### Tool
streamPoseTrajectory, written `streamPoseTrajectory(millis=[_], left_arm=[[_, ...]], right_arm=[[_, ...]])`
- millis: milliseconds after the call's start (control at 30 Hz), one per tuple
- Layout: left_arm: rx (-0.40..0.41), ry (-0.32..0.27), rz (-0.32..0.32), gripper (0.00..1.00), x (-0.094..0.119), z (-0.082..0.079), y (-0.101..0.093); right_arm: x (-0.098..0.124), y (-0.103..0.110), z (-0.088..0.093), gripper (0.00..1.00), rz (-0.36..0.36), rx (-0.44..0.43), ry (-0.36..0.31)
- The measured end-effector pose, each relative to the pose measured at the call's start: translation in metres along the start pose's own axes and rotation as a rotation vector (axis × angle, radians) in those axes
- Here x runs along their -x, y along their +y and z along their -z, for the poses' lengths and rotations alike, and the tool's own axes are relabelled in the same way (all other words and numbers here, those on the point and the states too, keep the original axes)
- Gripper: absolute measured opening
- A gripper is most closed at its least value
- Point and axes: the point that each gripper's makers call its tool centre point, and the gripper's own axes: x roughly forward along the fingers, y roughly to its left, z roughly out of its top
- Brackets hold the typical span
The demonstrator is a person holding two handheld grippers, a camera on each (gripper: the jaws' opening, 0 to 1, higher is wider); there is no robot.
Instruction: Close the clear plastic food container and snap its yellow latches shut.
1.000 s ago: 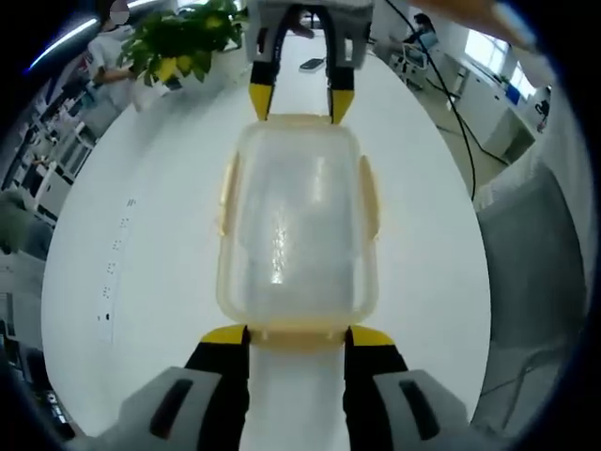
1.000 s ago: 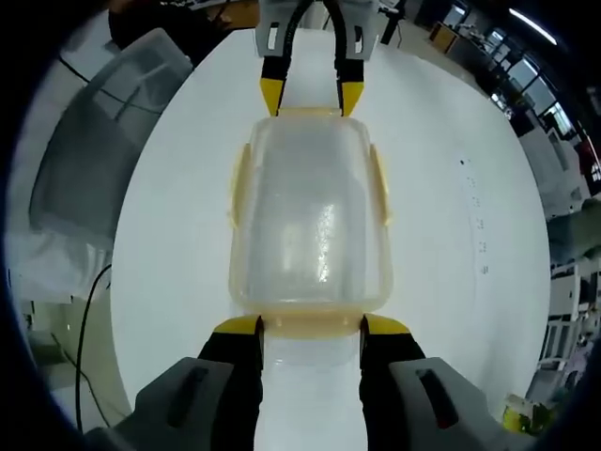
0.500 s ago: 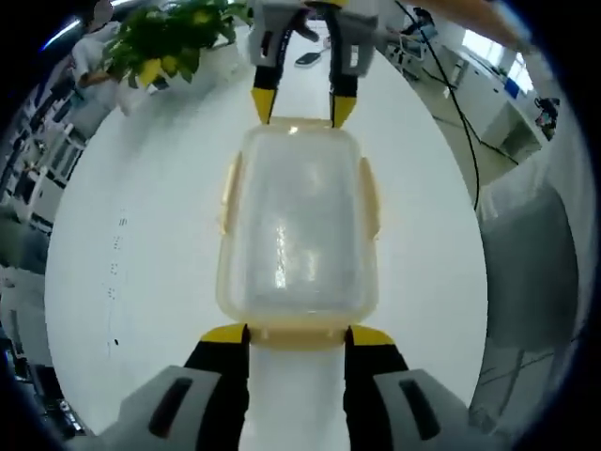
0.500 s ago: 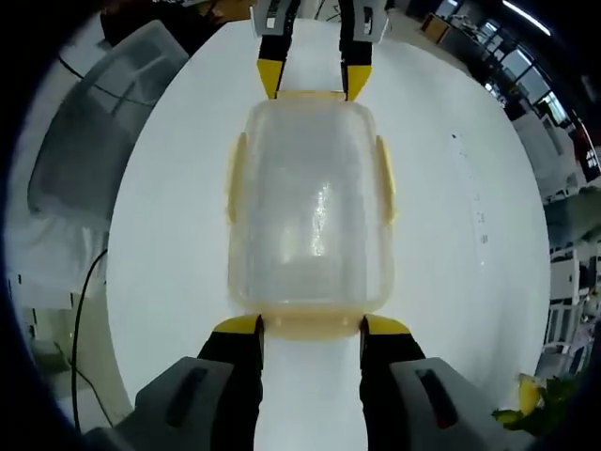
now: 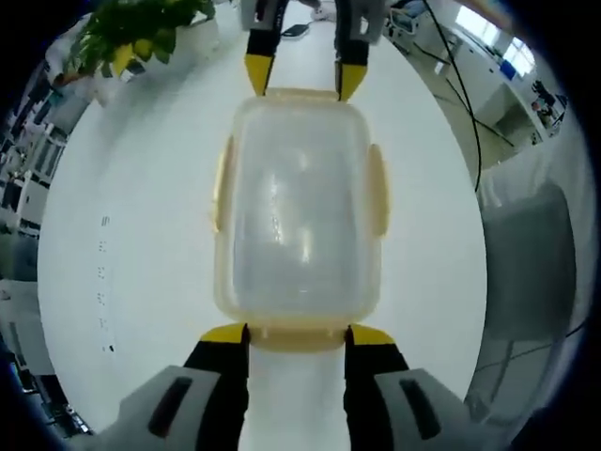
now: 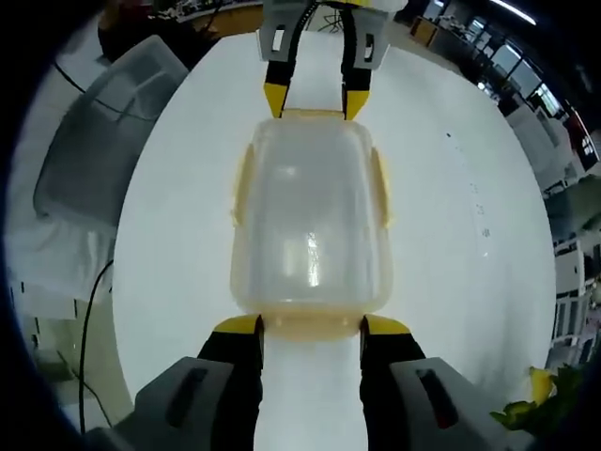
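Note:
The clear plastic container [image 5: 297, 202] lies lengthwise on the white table [image 5: 122, 188] with its lid on. Yellow latches [image 5: 222, 183] run along its long sides, and another latch [image 5: 296, 334] sits at the near end. My left gripper [image 5: 298, 335] is open, its yellow tips either side of that near end latch. At the far end my right gripper [image 5: 299, 80] stands open over the other end. In the right gripper view the same container [image 6: 310, 221] lies between my right gripper [image 6: 312, 326] and the left gripper [image 6: 315, 99].
A potted plant [image 5: 131, 33] stands at the table's far left edge. A grey chair [image 5: 535, 244] [image 6: 103, 132] is beside the table, and a black cable [image 5: 460, 85] trails past it. Office desks lie beyond.
Both views have tilted a little over the container, which now looks slightly larger. The grippers stay at its two ends, jaws as wide as before.

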Motion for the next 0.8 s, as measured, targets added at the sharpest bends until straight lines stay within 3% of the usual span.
streamPoseTrajectory(millis=[533,800], left_arm=[[0.032,-0.018,0.056,0.34,-0.004,-0.001,-0.010],[0.008,-0.009,0.045,0.34,-0.004,0.001,-0.008]], right_arm=[[-0.012,0.006,0.008,0.37,-0.035,0.005,0.047],[-0.014,0.005,0.008,0.37,-0.035,0.000,0.054]])
